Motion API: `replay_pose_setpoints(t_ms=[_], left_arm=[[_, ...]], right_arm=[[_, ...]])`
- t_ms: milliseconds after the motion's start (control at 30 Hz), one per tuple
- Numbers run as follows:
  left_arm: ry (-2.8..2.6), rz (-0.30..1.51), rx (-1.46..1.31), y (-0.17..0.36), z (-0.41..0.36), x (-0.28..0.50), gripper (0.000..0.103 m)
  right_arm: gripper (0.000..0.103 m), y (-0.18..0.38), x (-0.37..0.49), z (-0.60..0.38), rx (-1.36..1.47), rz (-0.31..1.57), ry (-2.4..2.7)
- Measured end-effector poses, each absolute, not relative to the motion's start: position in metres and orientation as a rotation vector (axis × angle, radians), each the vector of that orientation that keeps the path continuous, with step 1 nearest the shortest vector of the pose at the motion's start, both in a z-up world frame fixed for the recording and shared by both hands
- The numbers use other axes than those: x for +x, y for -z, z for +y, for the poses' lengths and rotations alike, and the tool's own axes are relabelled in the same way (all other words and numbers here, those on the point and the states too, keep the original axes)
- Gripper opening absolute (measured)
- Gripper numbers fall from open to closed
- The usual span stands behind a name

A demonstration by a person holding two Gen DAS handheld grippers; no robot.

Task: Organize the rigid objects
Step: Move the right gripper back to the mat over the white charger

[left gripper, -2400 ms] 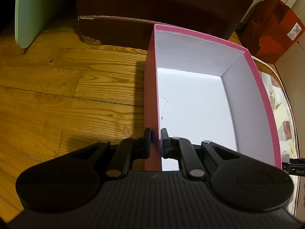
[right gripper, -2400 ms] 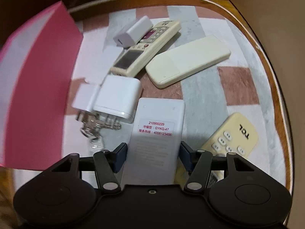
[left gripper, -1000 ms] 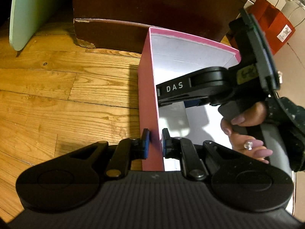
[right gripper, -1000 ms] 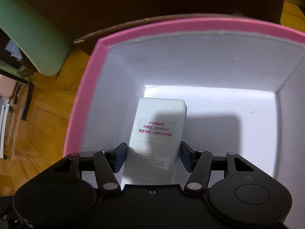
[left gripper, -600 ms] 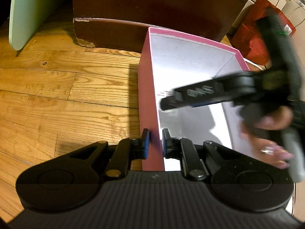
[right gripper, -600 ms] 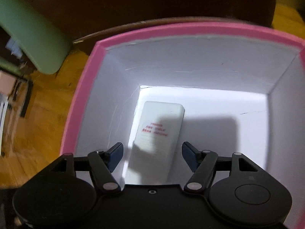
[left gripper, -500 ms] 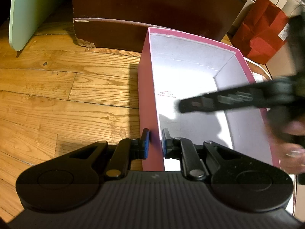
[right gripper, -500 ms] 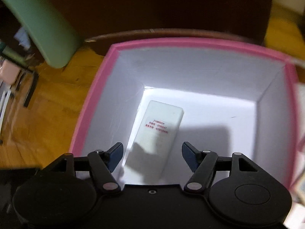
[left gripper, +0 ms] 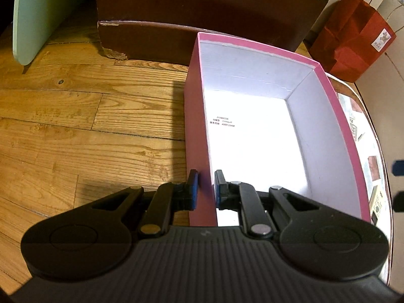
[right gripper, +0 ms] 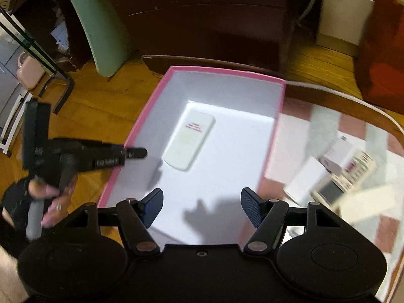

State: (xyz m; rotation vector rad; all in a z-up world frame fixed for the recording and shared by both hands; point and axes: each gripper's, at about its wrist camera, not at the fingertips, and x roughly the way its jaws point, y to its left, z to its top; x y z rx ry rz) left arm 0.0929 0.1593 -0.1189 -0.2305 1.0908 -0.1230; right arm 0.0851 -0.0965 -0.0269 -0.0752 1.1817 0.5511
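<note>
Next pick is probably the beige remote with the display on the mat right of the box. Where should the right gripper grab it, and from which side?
Judgement only: take the beige remote across its narrow width near mid-length, coming from above with the open right gripper. It lies flat and long; white blocks crowd its near end, and blur hides finer detail.

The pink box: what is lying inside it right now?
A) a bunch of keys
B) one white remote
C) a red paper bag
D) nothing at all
B: in the right wrist view a single white remote lies flat on the white floor of the pink box, and nothing else shows inside it.
</note>
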Motion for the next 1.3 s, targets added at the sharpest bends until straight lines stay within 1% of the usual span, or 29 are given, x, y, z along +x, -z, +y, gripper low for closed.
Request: replay_pose_setpoints(t_ms=[200,333,433,500,667,733,933,1033,1100,1167,1200,1233,1267,1300], left_arm=[[0.118,1.098,-0.219,0.12,0.157,0.093,0.012],[0.112,1.105,-0.21,0.122,0.154,0.095,0.012],[0.108,1.109,-0.205,0.123,0.153,0.095,0.012],[0.107,1.11,-0.201,0.124,0.152,0.095,0.012],[0.108,1.108,-0.202,0.124,0.152,0.096,0.012],[0.109,1.108,-0.2,0.125,0.152,0.095,0.012],[0.111,1.106,-0.199,0.124,0.153,0.094,0.012],[0.111,1.105,-0.199,0.125,0.153,0.094,0.012],[0.109,1.105,-0.199,0.124,0.152,0.094,0.012],[0.108,1.105,-0.197,0.124,0.152,0.094,0.012],[0.108,1.104,-0.196,0.124,0.151,0.094,0.012],[0.109,1.104,-0.195,0.124,0.152,0.094,0.012],[0.11,1.104,-0.197,0.124,0.152,0.094,0.012],[0.11,1.105,-0.199,0.125,0.152,0.094,0.012]], right_arm=[[0.073,0.034,0.072,-0.13,-0.117,1.174,-0.496],[0.073,0.052,0.07,-0.151,-0.119,1.148,-0.505],[0.073,0.073,0.071,-0.167,-0.125,1.09,-0.53],[0.073,0.091,0.069,-0.175,-0.186,1.027,-0.549],[0.073,0.136,0.08,-0.197,-0.154,1.07,-0.539],[0.073,0.143,0.08,-0.196,-0.19,1.044,-0.556],[0.072,0.159,0.08,-0.162,-0.49,0.936,-0.666],[0.073,0.17,0.092,-0.15,-0.587,0.873,-0.685],[0.077,0.175,0.105,-0.147,-0.563,0.919,-0.676],[0.078,0.178,0.109,-0.145,-0.549,0.933,-0.666],[0.074,0.178,0.106,-0.144,-0.575,0.922,-0.673],[0.066,0.178,0.101,-0.142,-0.608,0.911,-0.677],[0.063,0.177,0.098,-0.142,-0.621,0.912,-0.673],[0.063,0.175,0.097,-0.143,-0.606,0.931,-0.665]])
